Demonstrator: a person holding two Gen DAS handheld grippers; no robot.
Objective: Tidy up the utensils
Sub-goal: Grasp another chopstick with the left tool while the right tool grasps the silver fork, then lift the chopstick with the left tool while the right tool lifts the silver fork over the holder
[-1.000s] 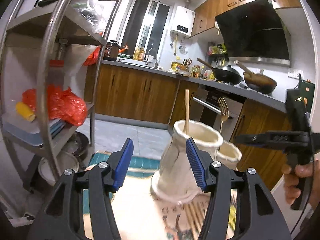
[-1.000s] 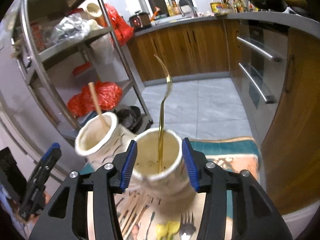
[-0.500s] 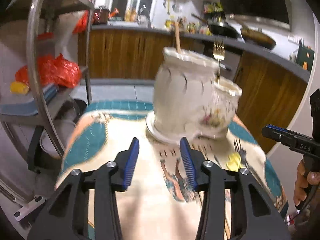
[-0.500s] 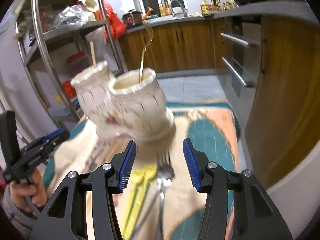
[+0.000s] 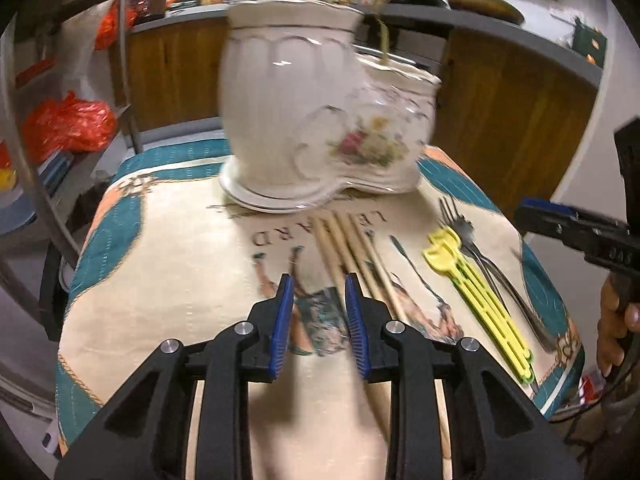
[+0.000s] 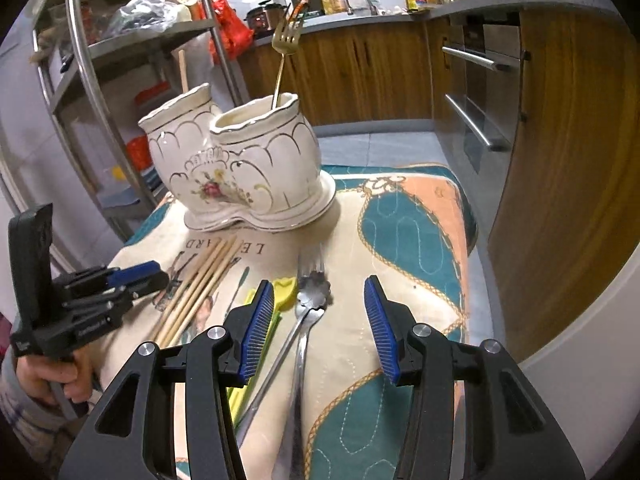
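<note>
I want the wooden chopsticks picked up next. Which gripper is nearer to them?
Left. The left gripper hangs right over the near part of the chopsticks, jaws empty and just narrowing. The right gripper sits off to the side, over the silver forks.

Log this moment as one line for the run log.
left gripper: empty, jaws closing, over chopsticks | right gripper: open above fork | holder: one fork, one chopstick

patterned tablecloth (image 6: 404,216), holder (image 6: 240,168), chopsticks (image 6: 200,284), forks (image 6: 308,308)
</note>
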